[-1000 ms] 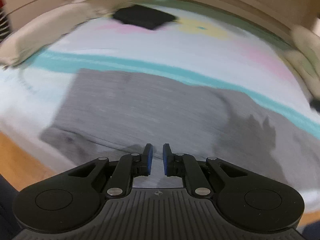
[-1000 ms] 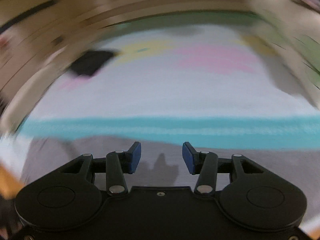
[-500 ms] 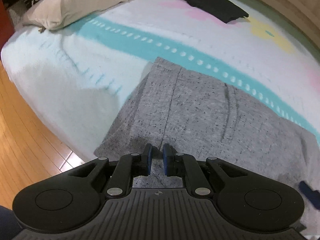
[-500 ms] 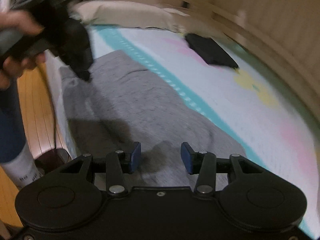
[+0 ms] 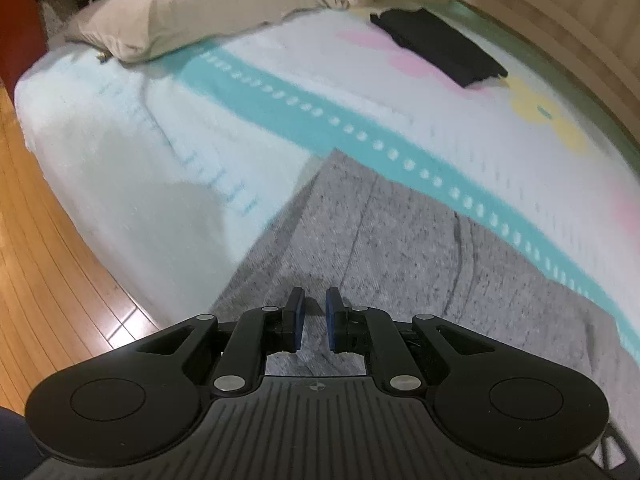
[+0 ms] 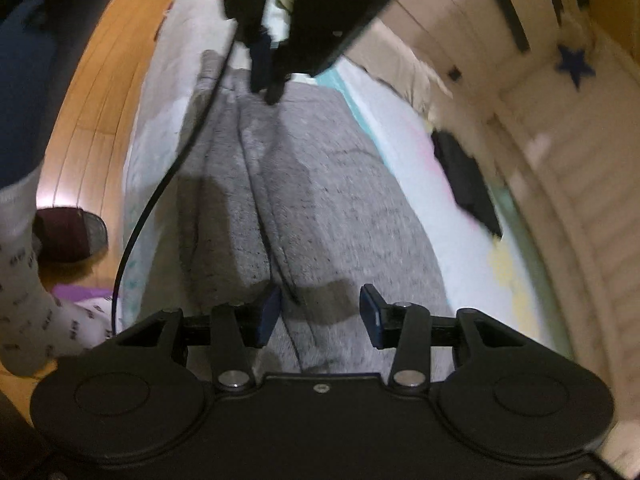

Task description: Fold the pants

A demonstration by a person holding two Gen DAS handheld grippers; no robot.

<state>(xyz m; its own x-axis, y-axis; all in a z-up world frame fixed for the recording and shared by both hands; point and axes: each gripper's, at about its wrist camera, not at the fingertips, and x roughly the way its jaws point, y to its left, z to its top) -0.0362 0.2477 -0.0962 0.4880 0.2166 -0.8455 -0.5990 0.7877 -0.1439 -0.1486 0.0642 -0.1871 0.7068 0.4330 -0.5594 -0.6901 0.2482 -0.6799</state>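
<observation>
On the left I see the orange wooden floor, and beside it the bed with a white blanket that has a teal dotted stripe. A beige pillow lies at the far end, and a folded black garment lies further right, well apart from my work. The grey speckled fabric pants are spread flat on the blanket near the edge of the bed. My left gripper is low over one end of the pants, its blue pads almost together with only a narrow gap, and I cannot tell if cloth is between them. My right gripper is above the other end, its fingers wide apart with a fold of the pants running between them.
</observation>
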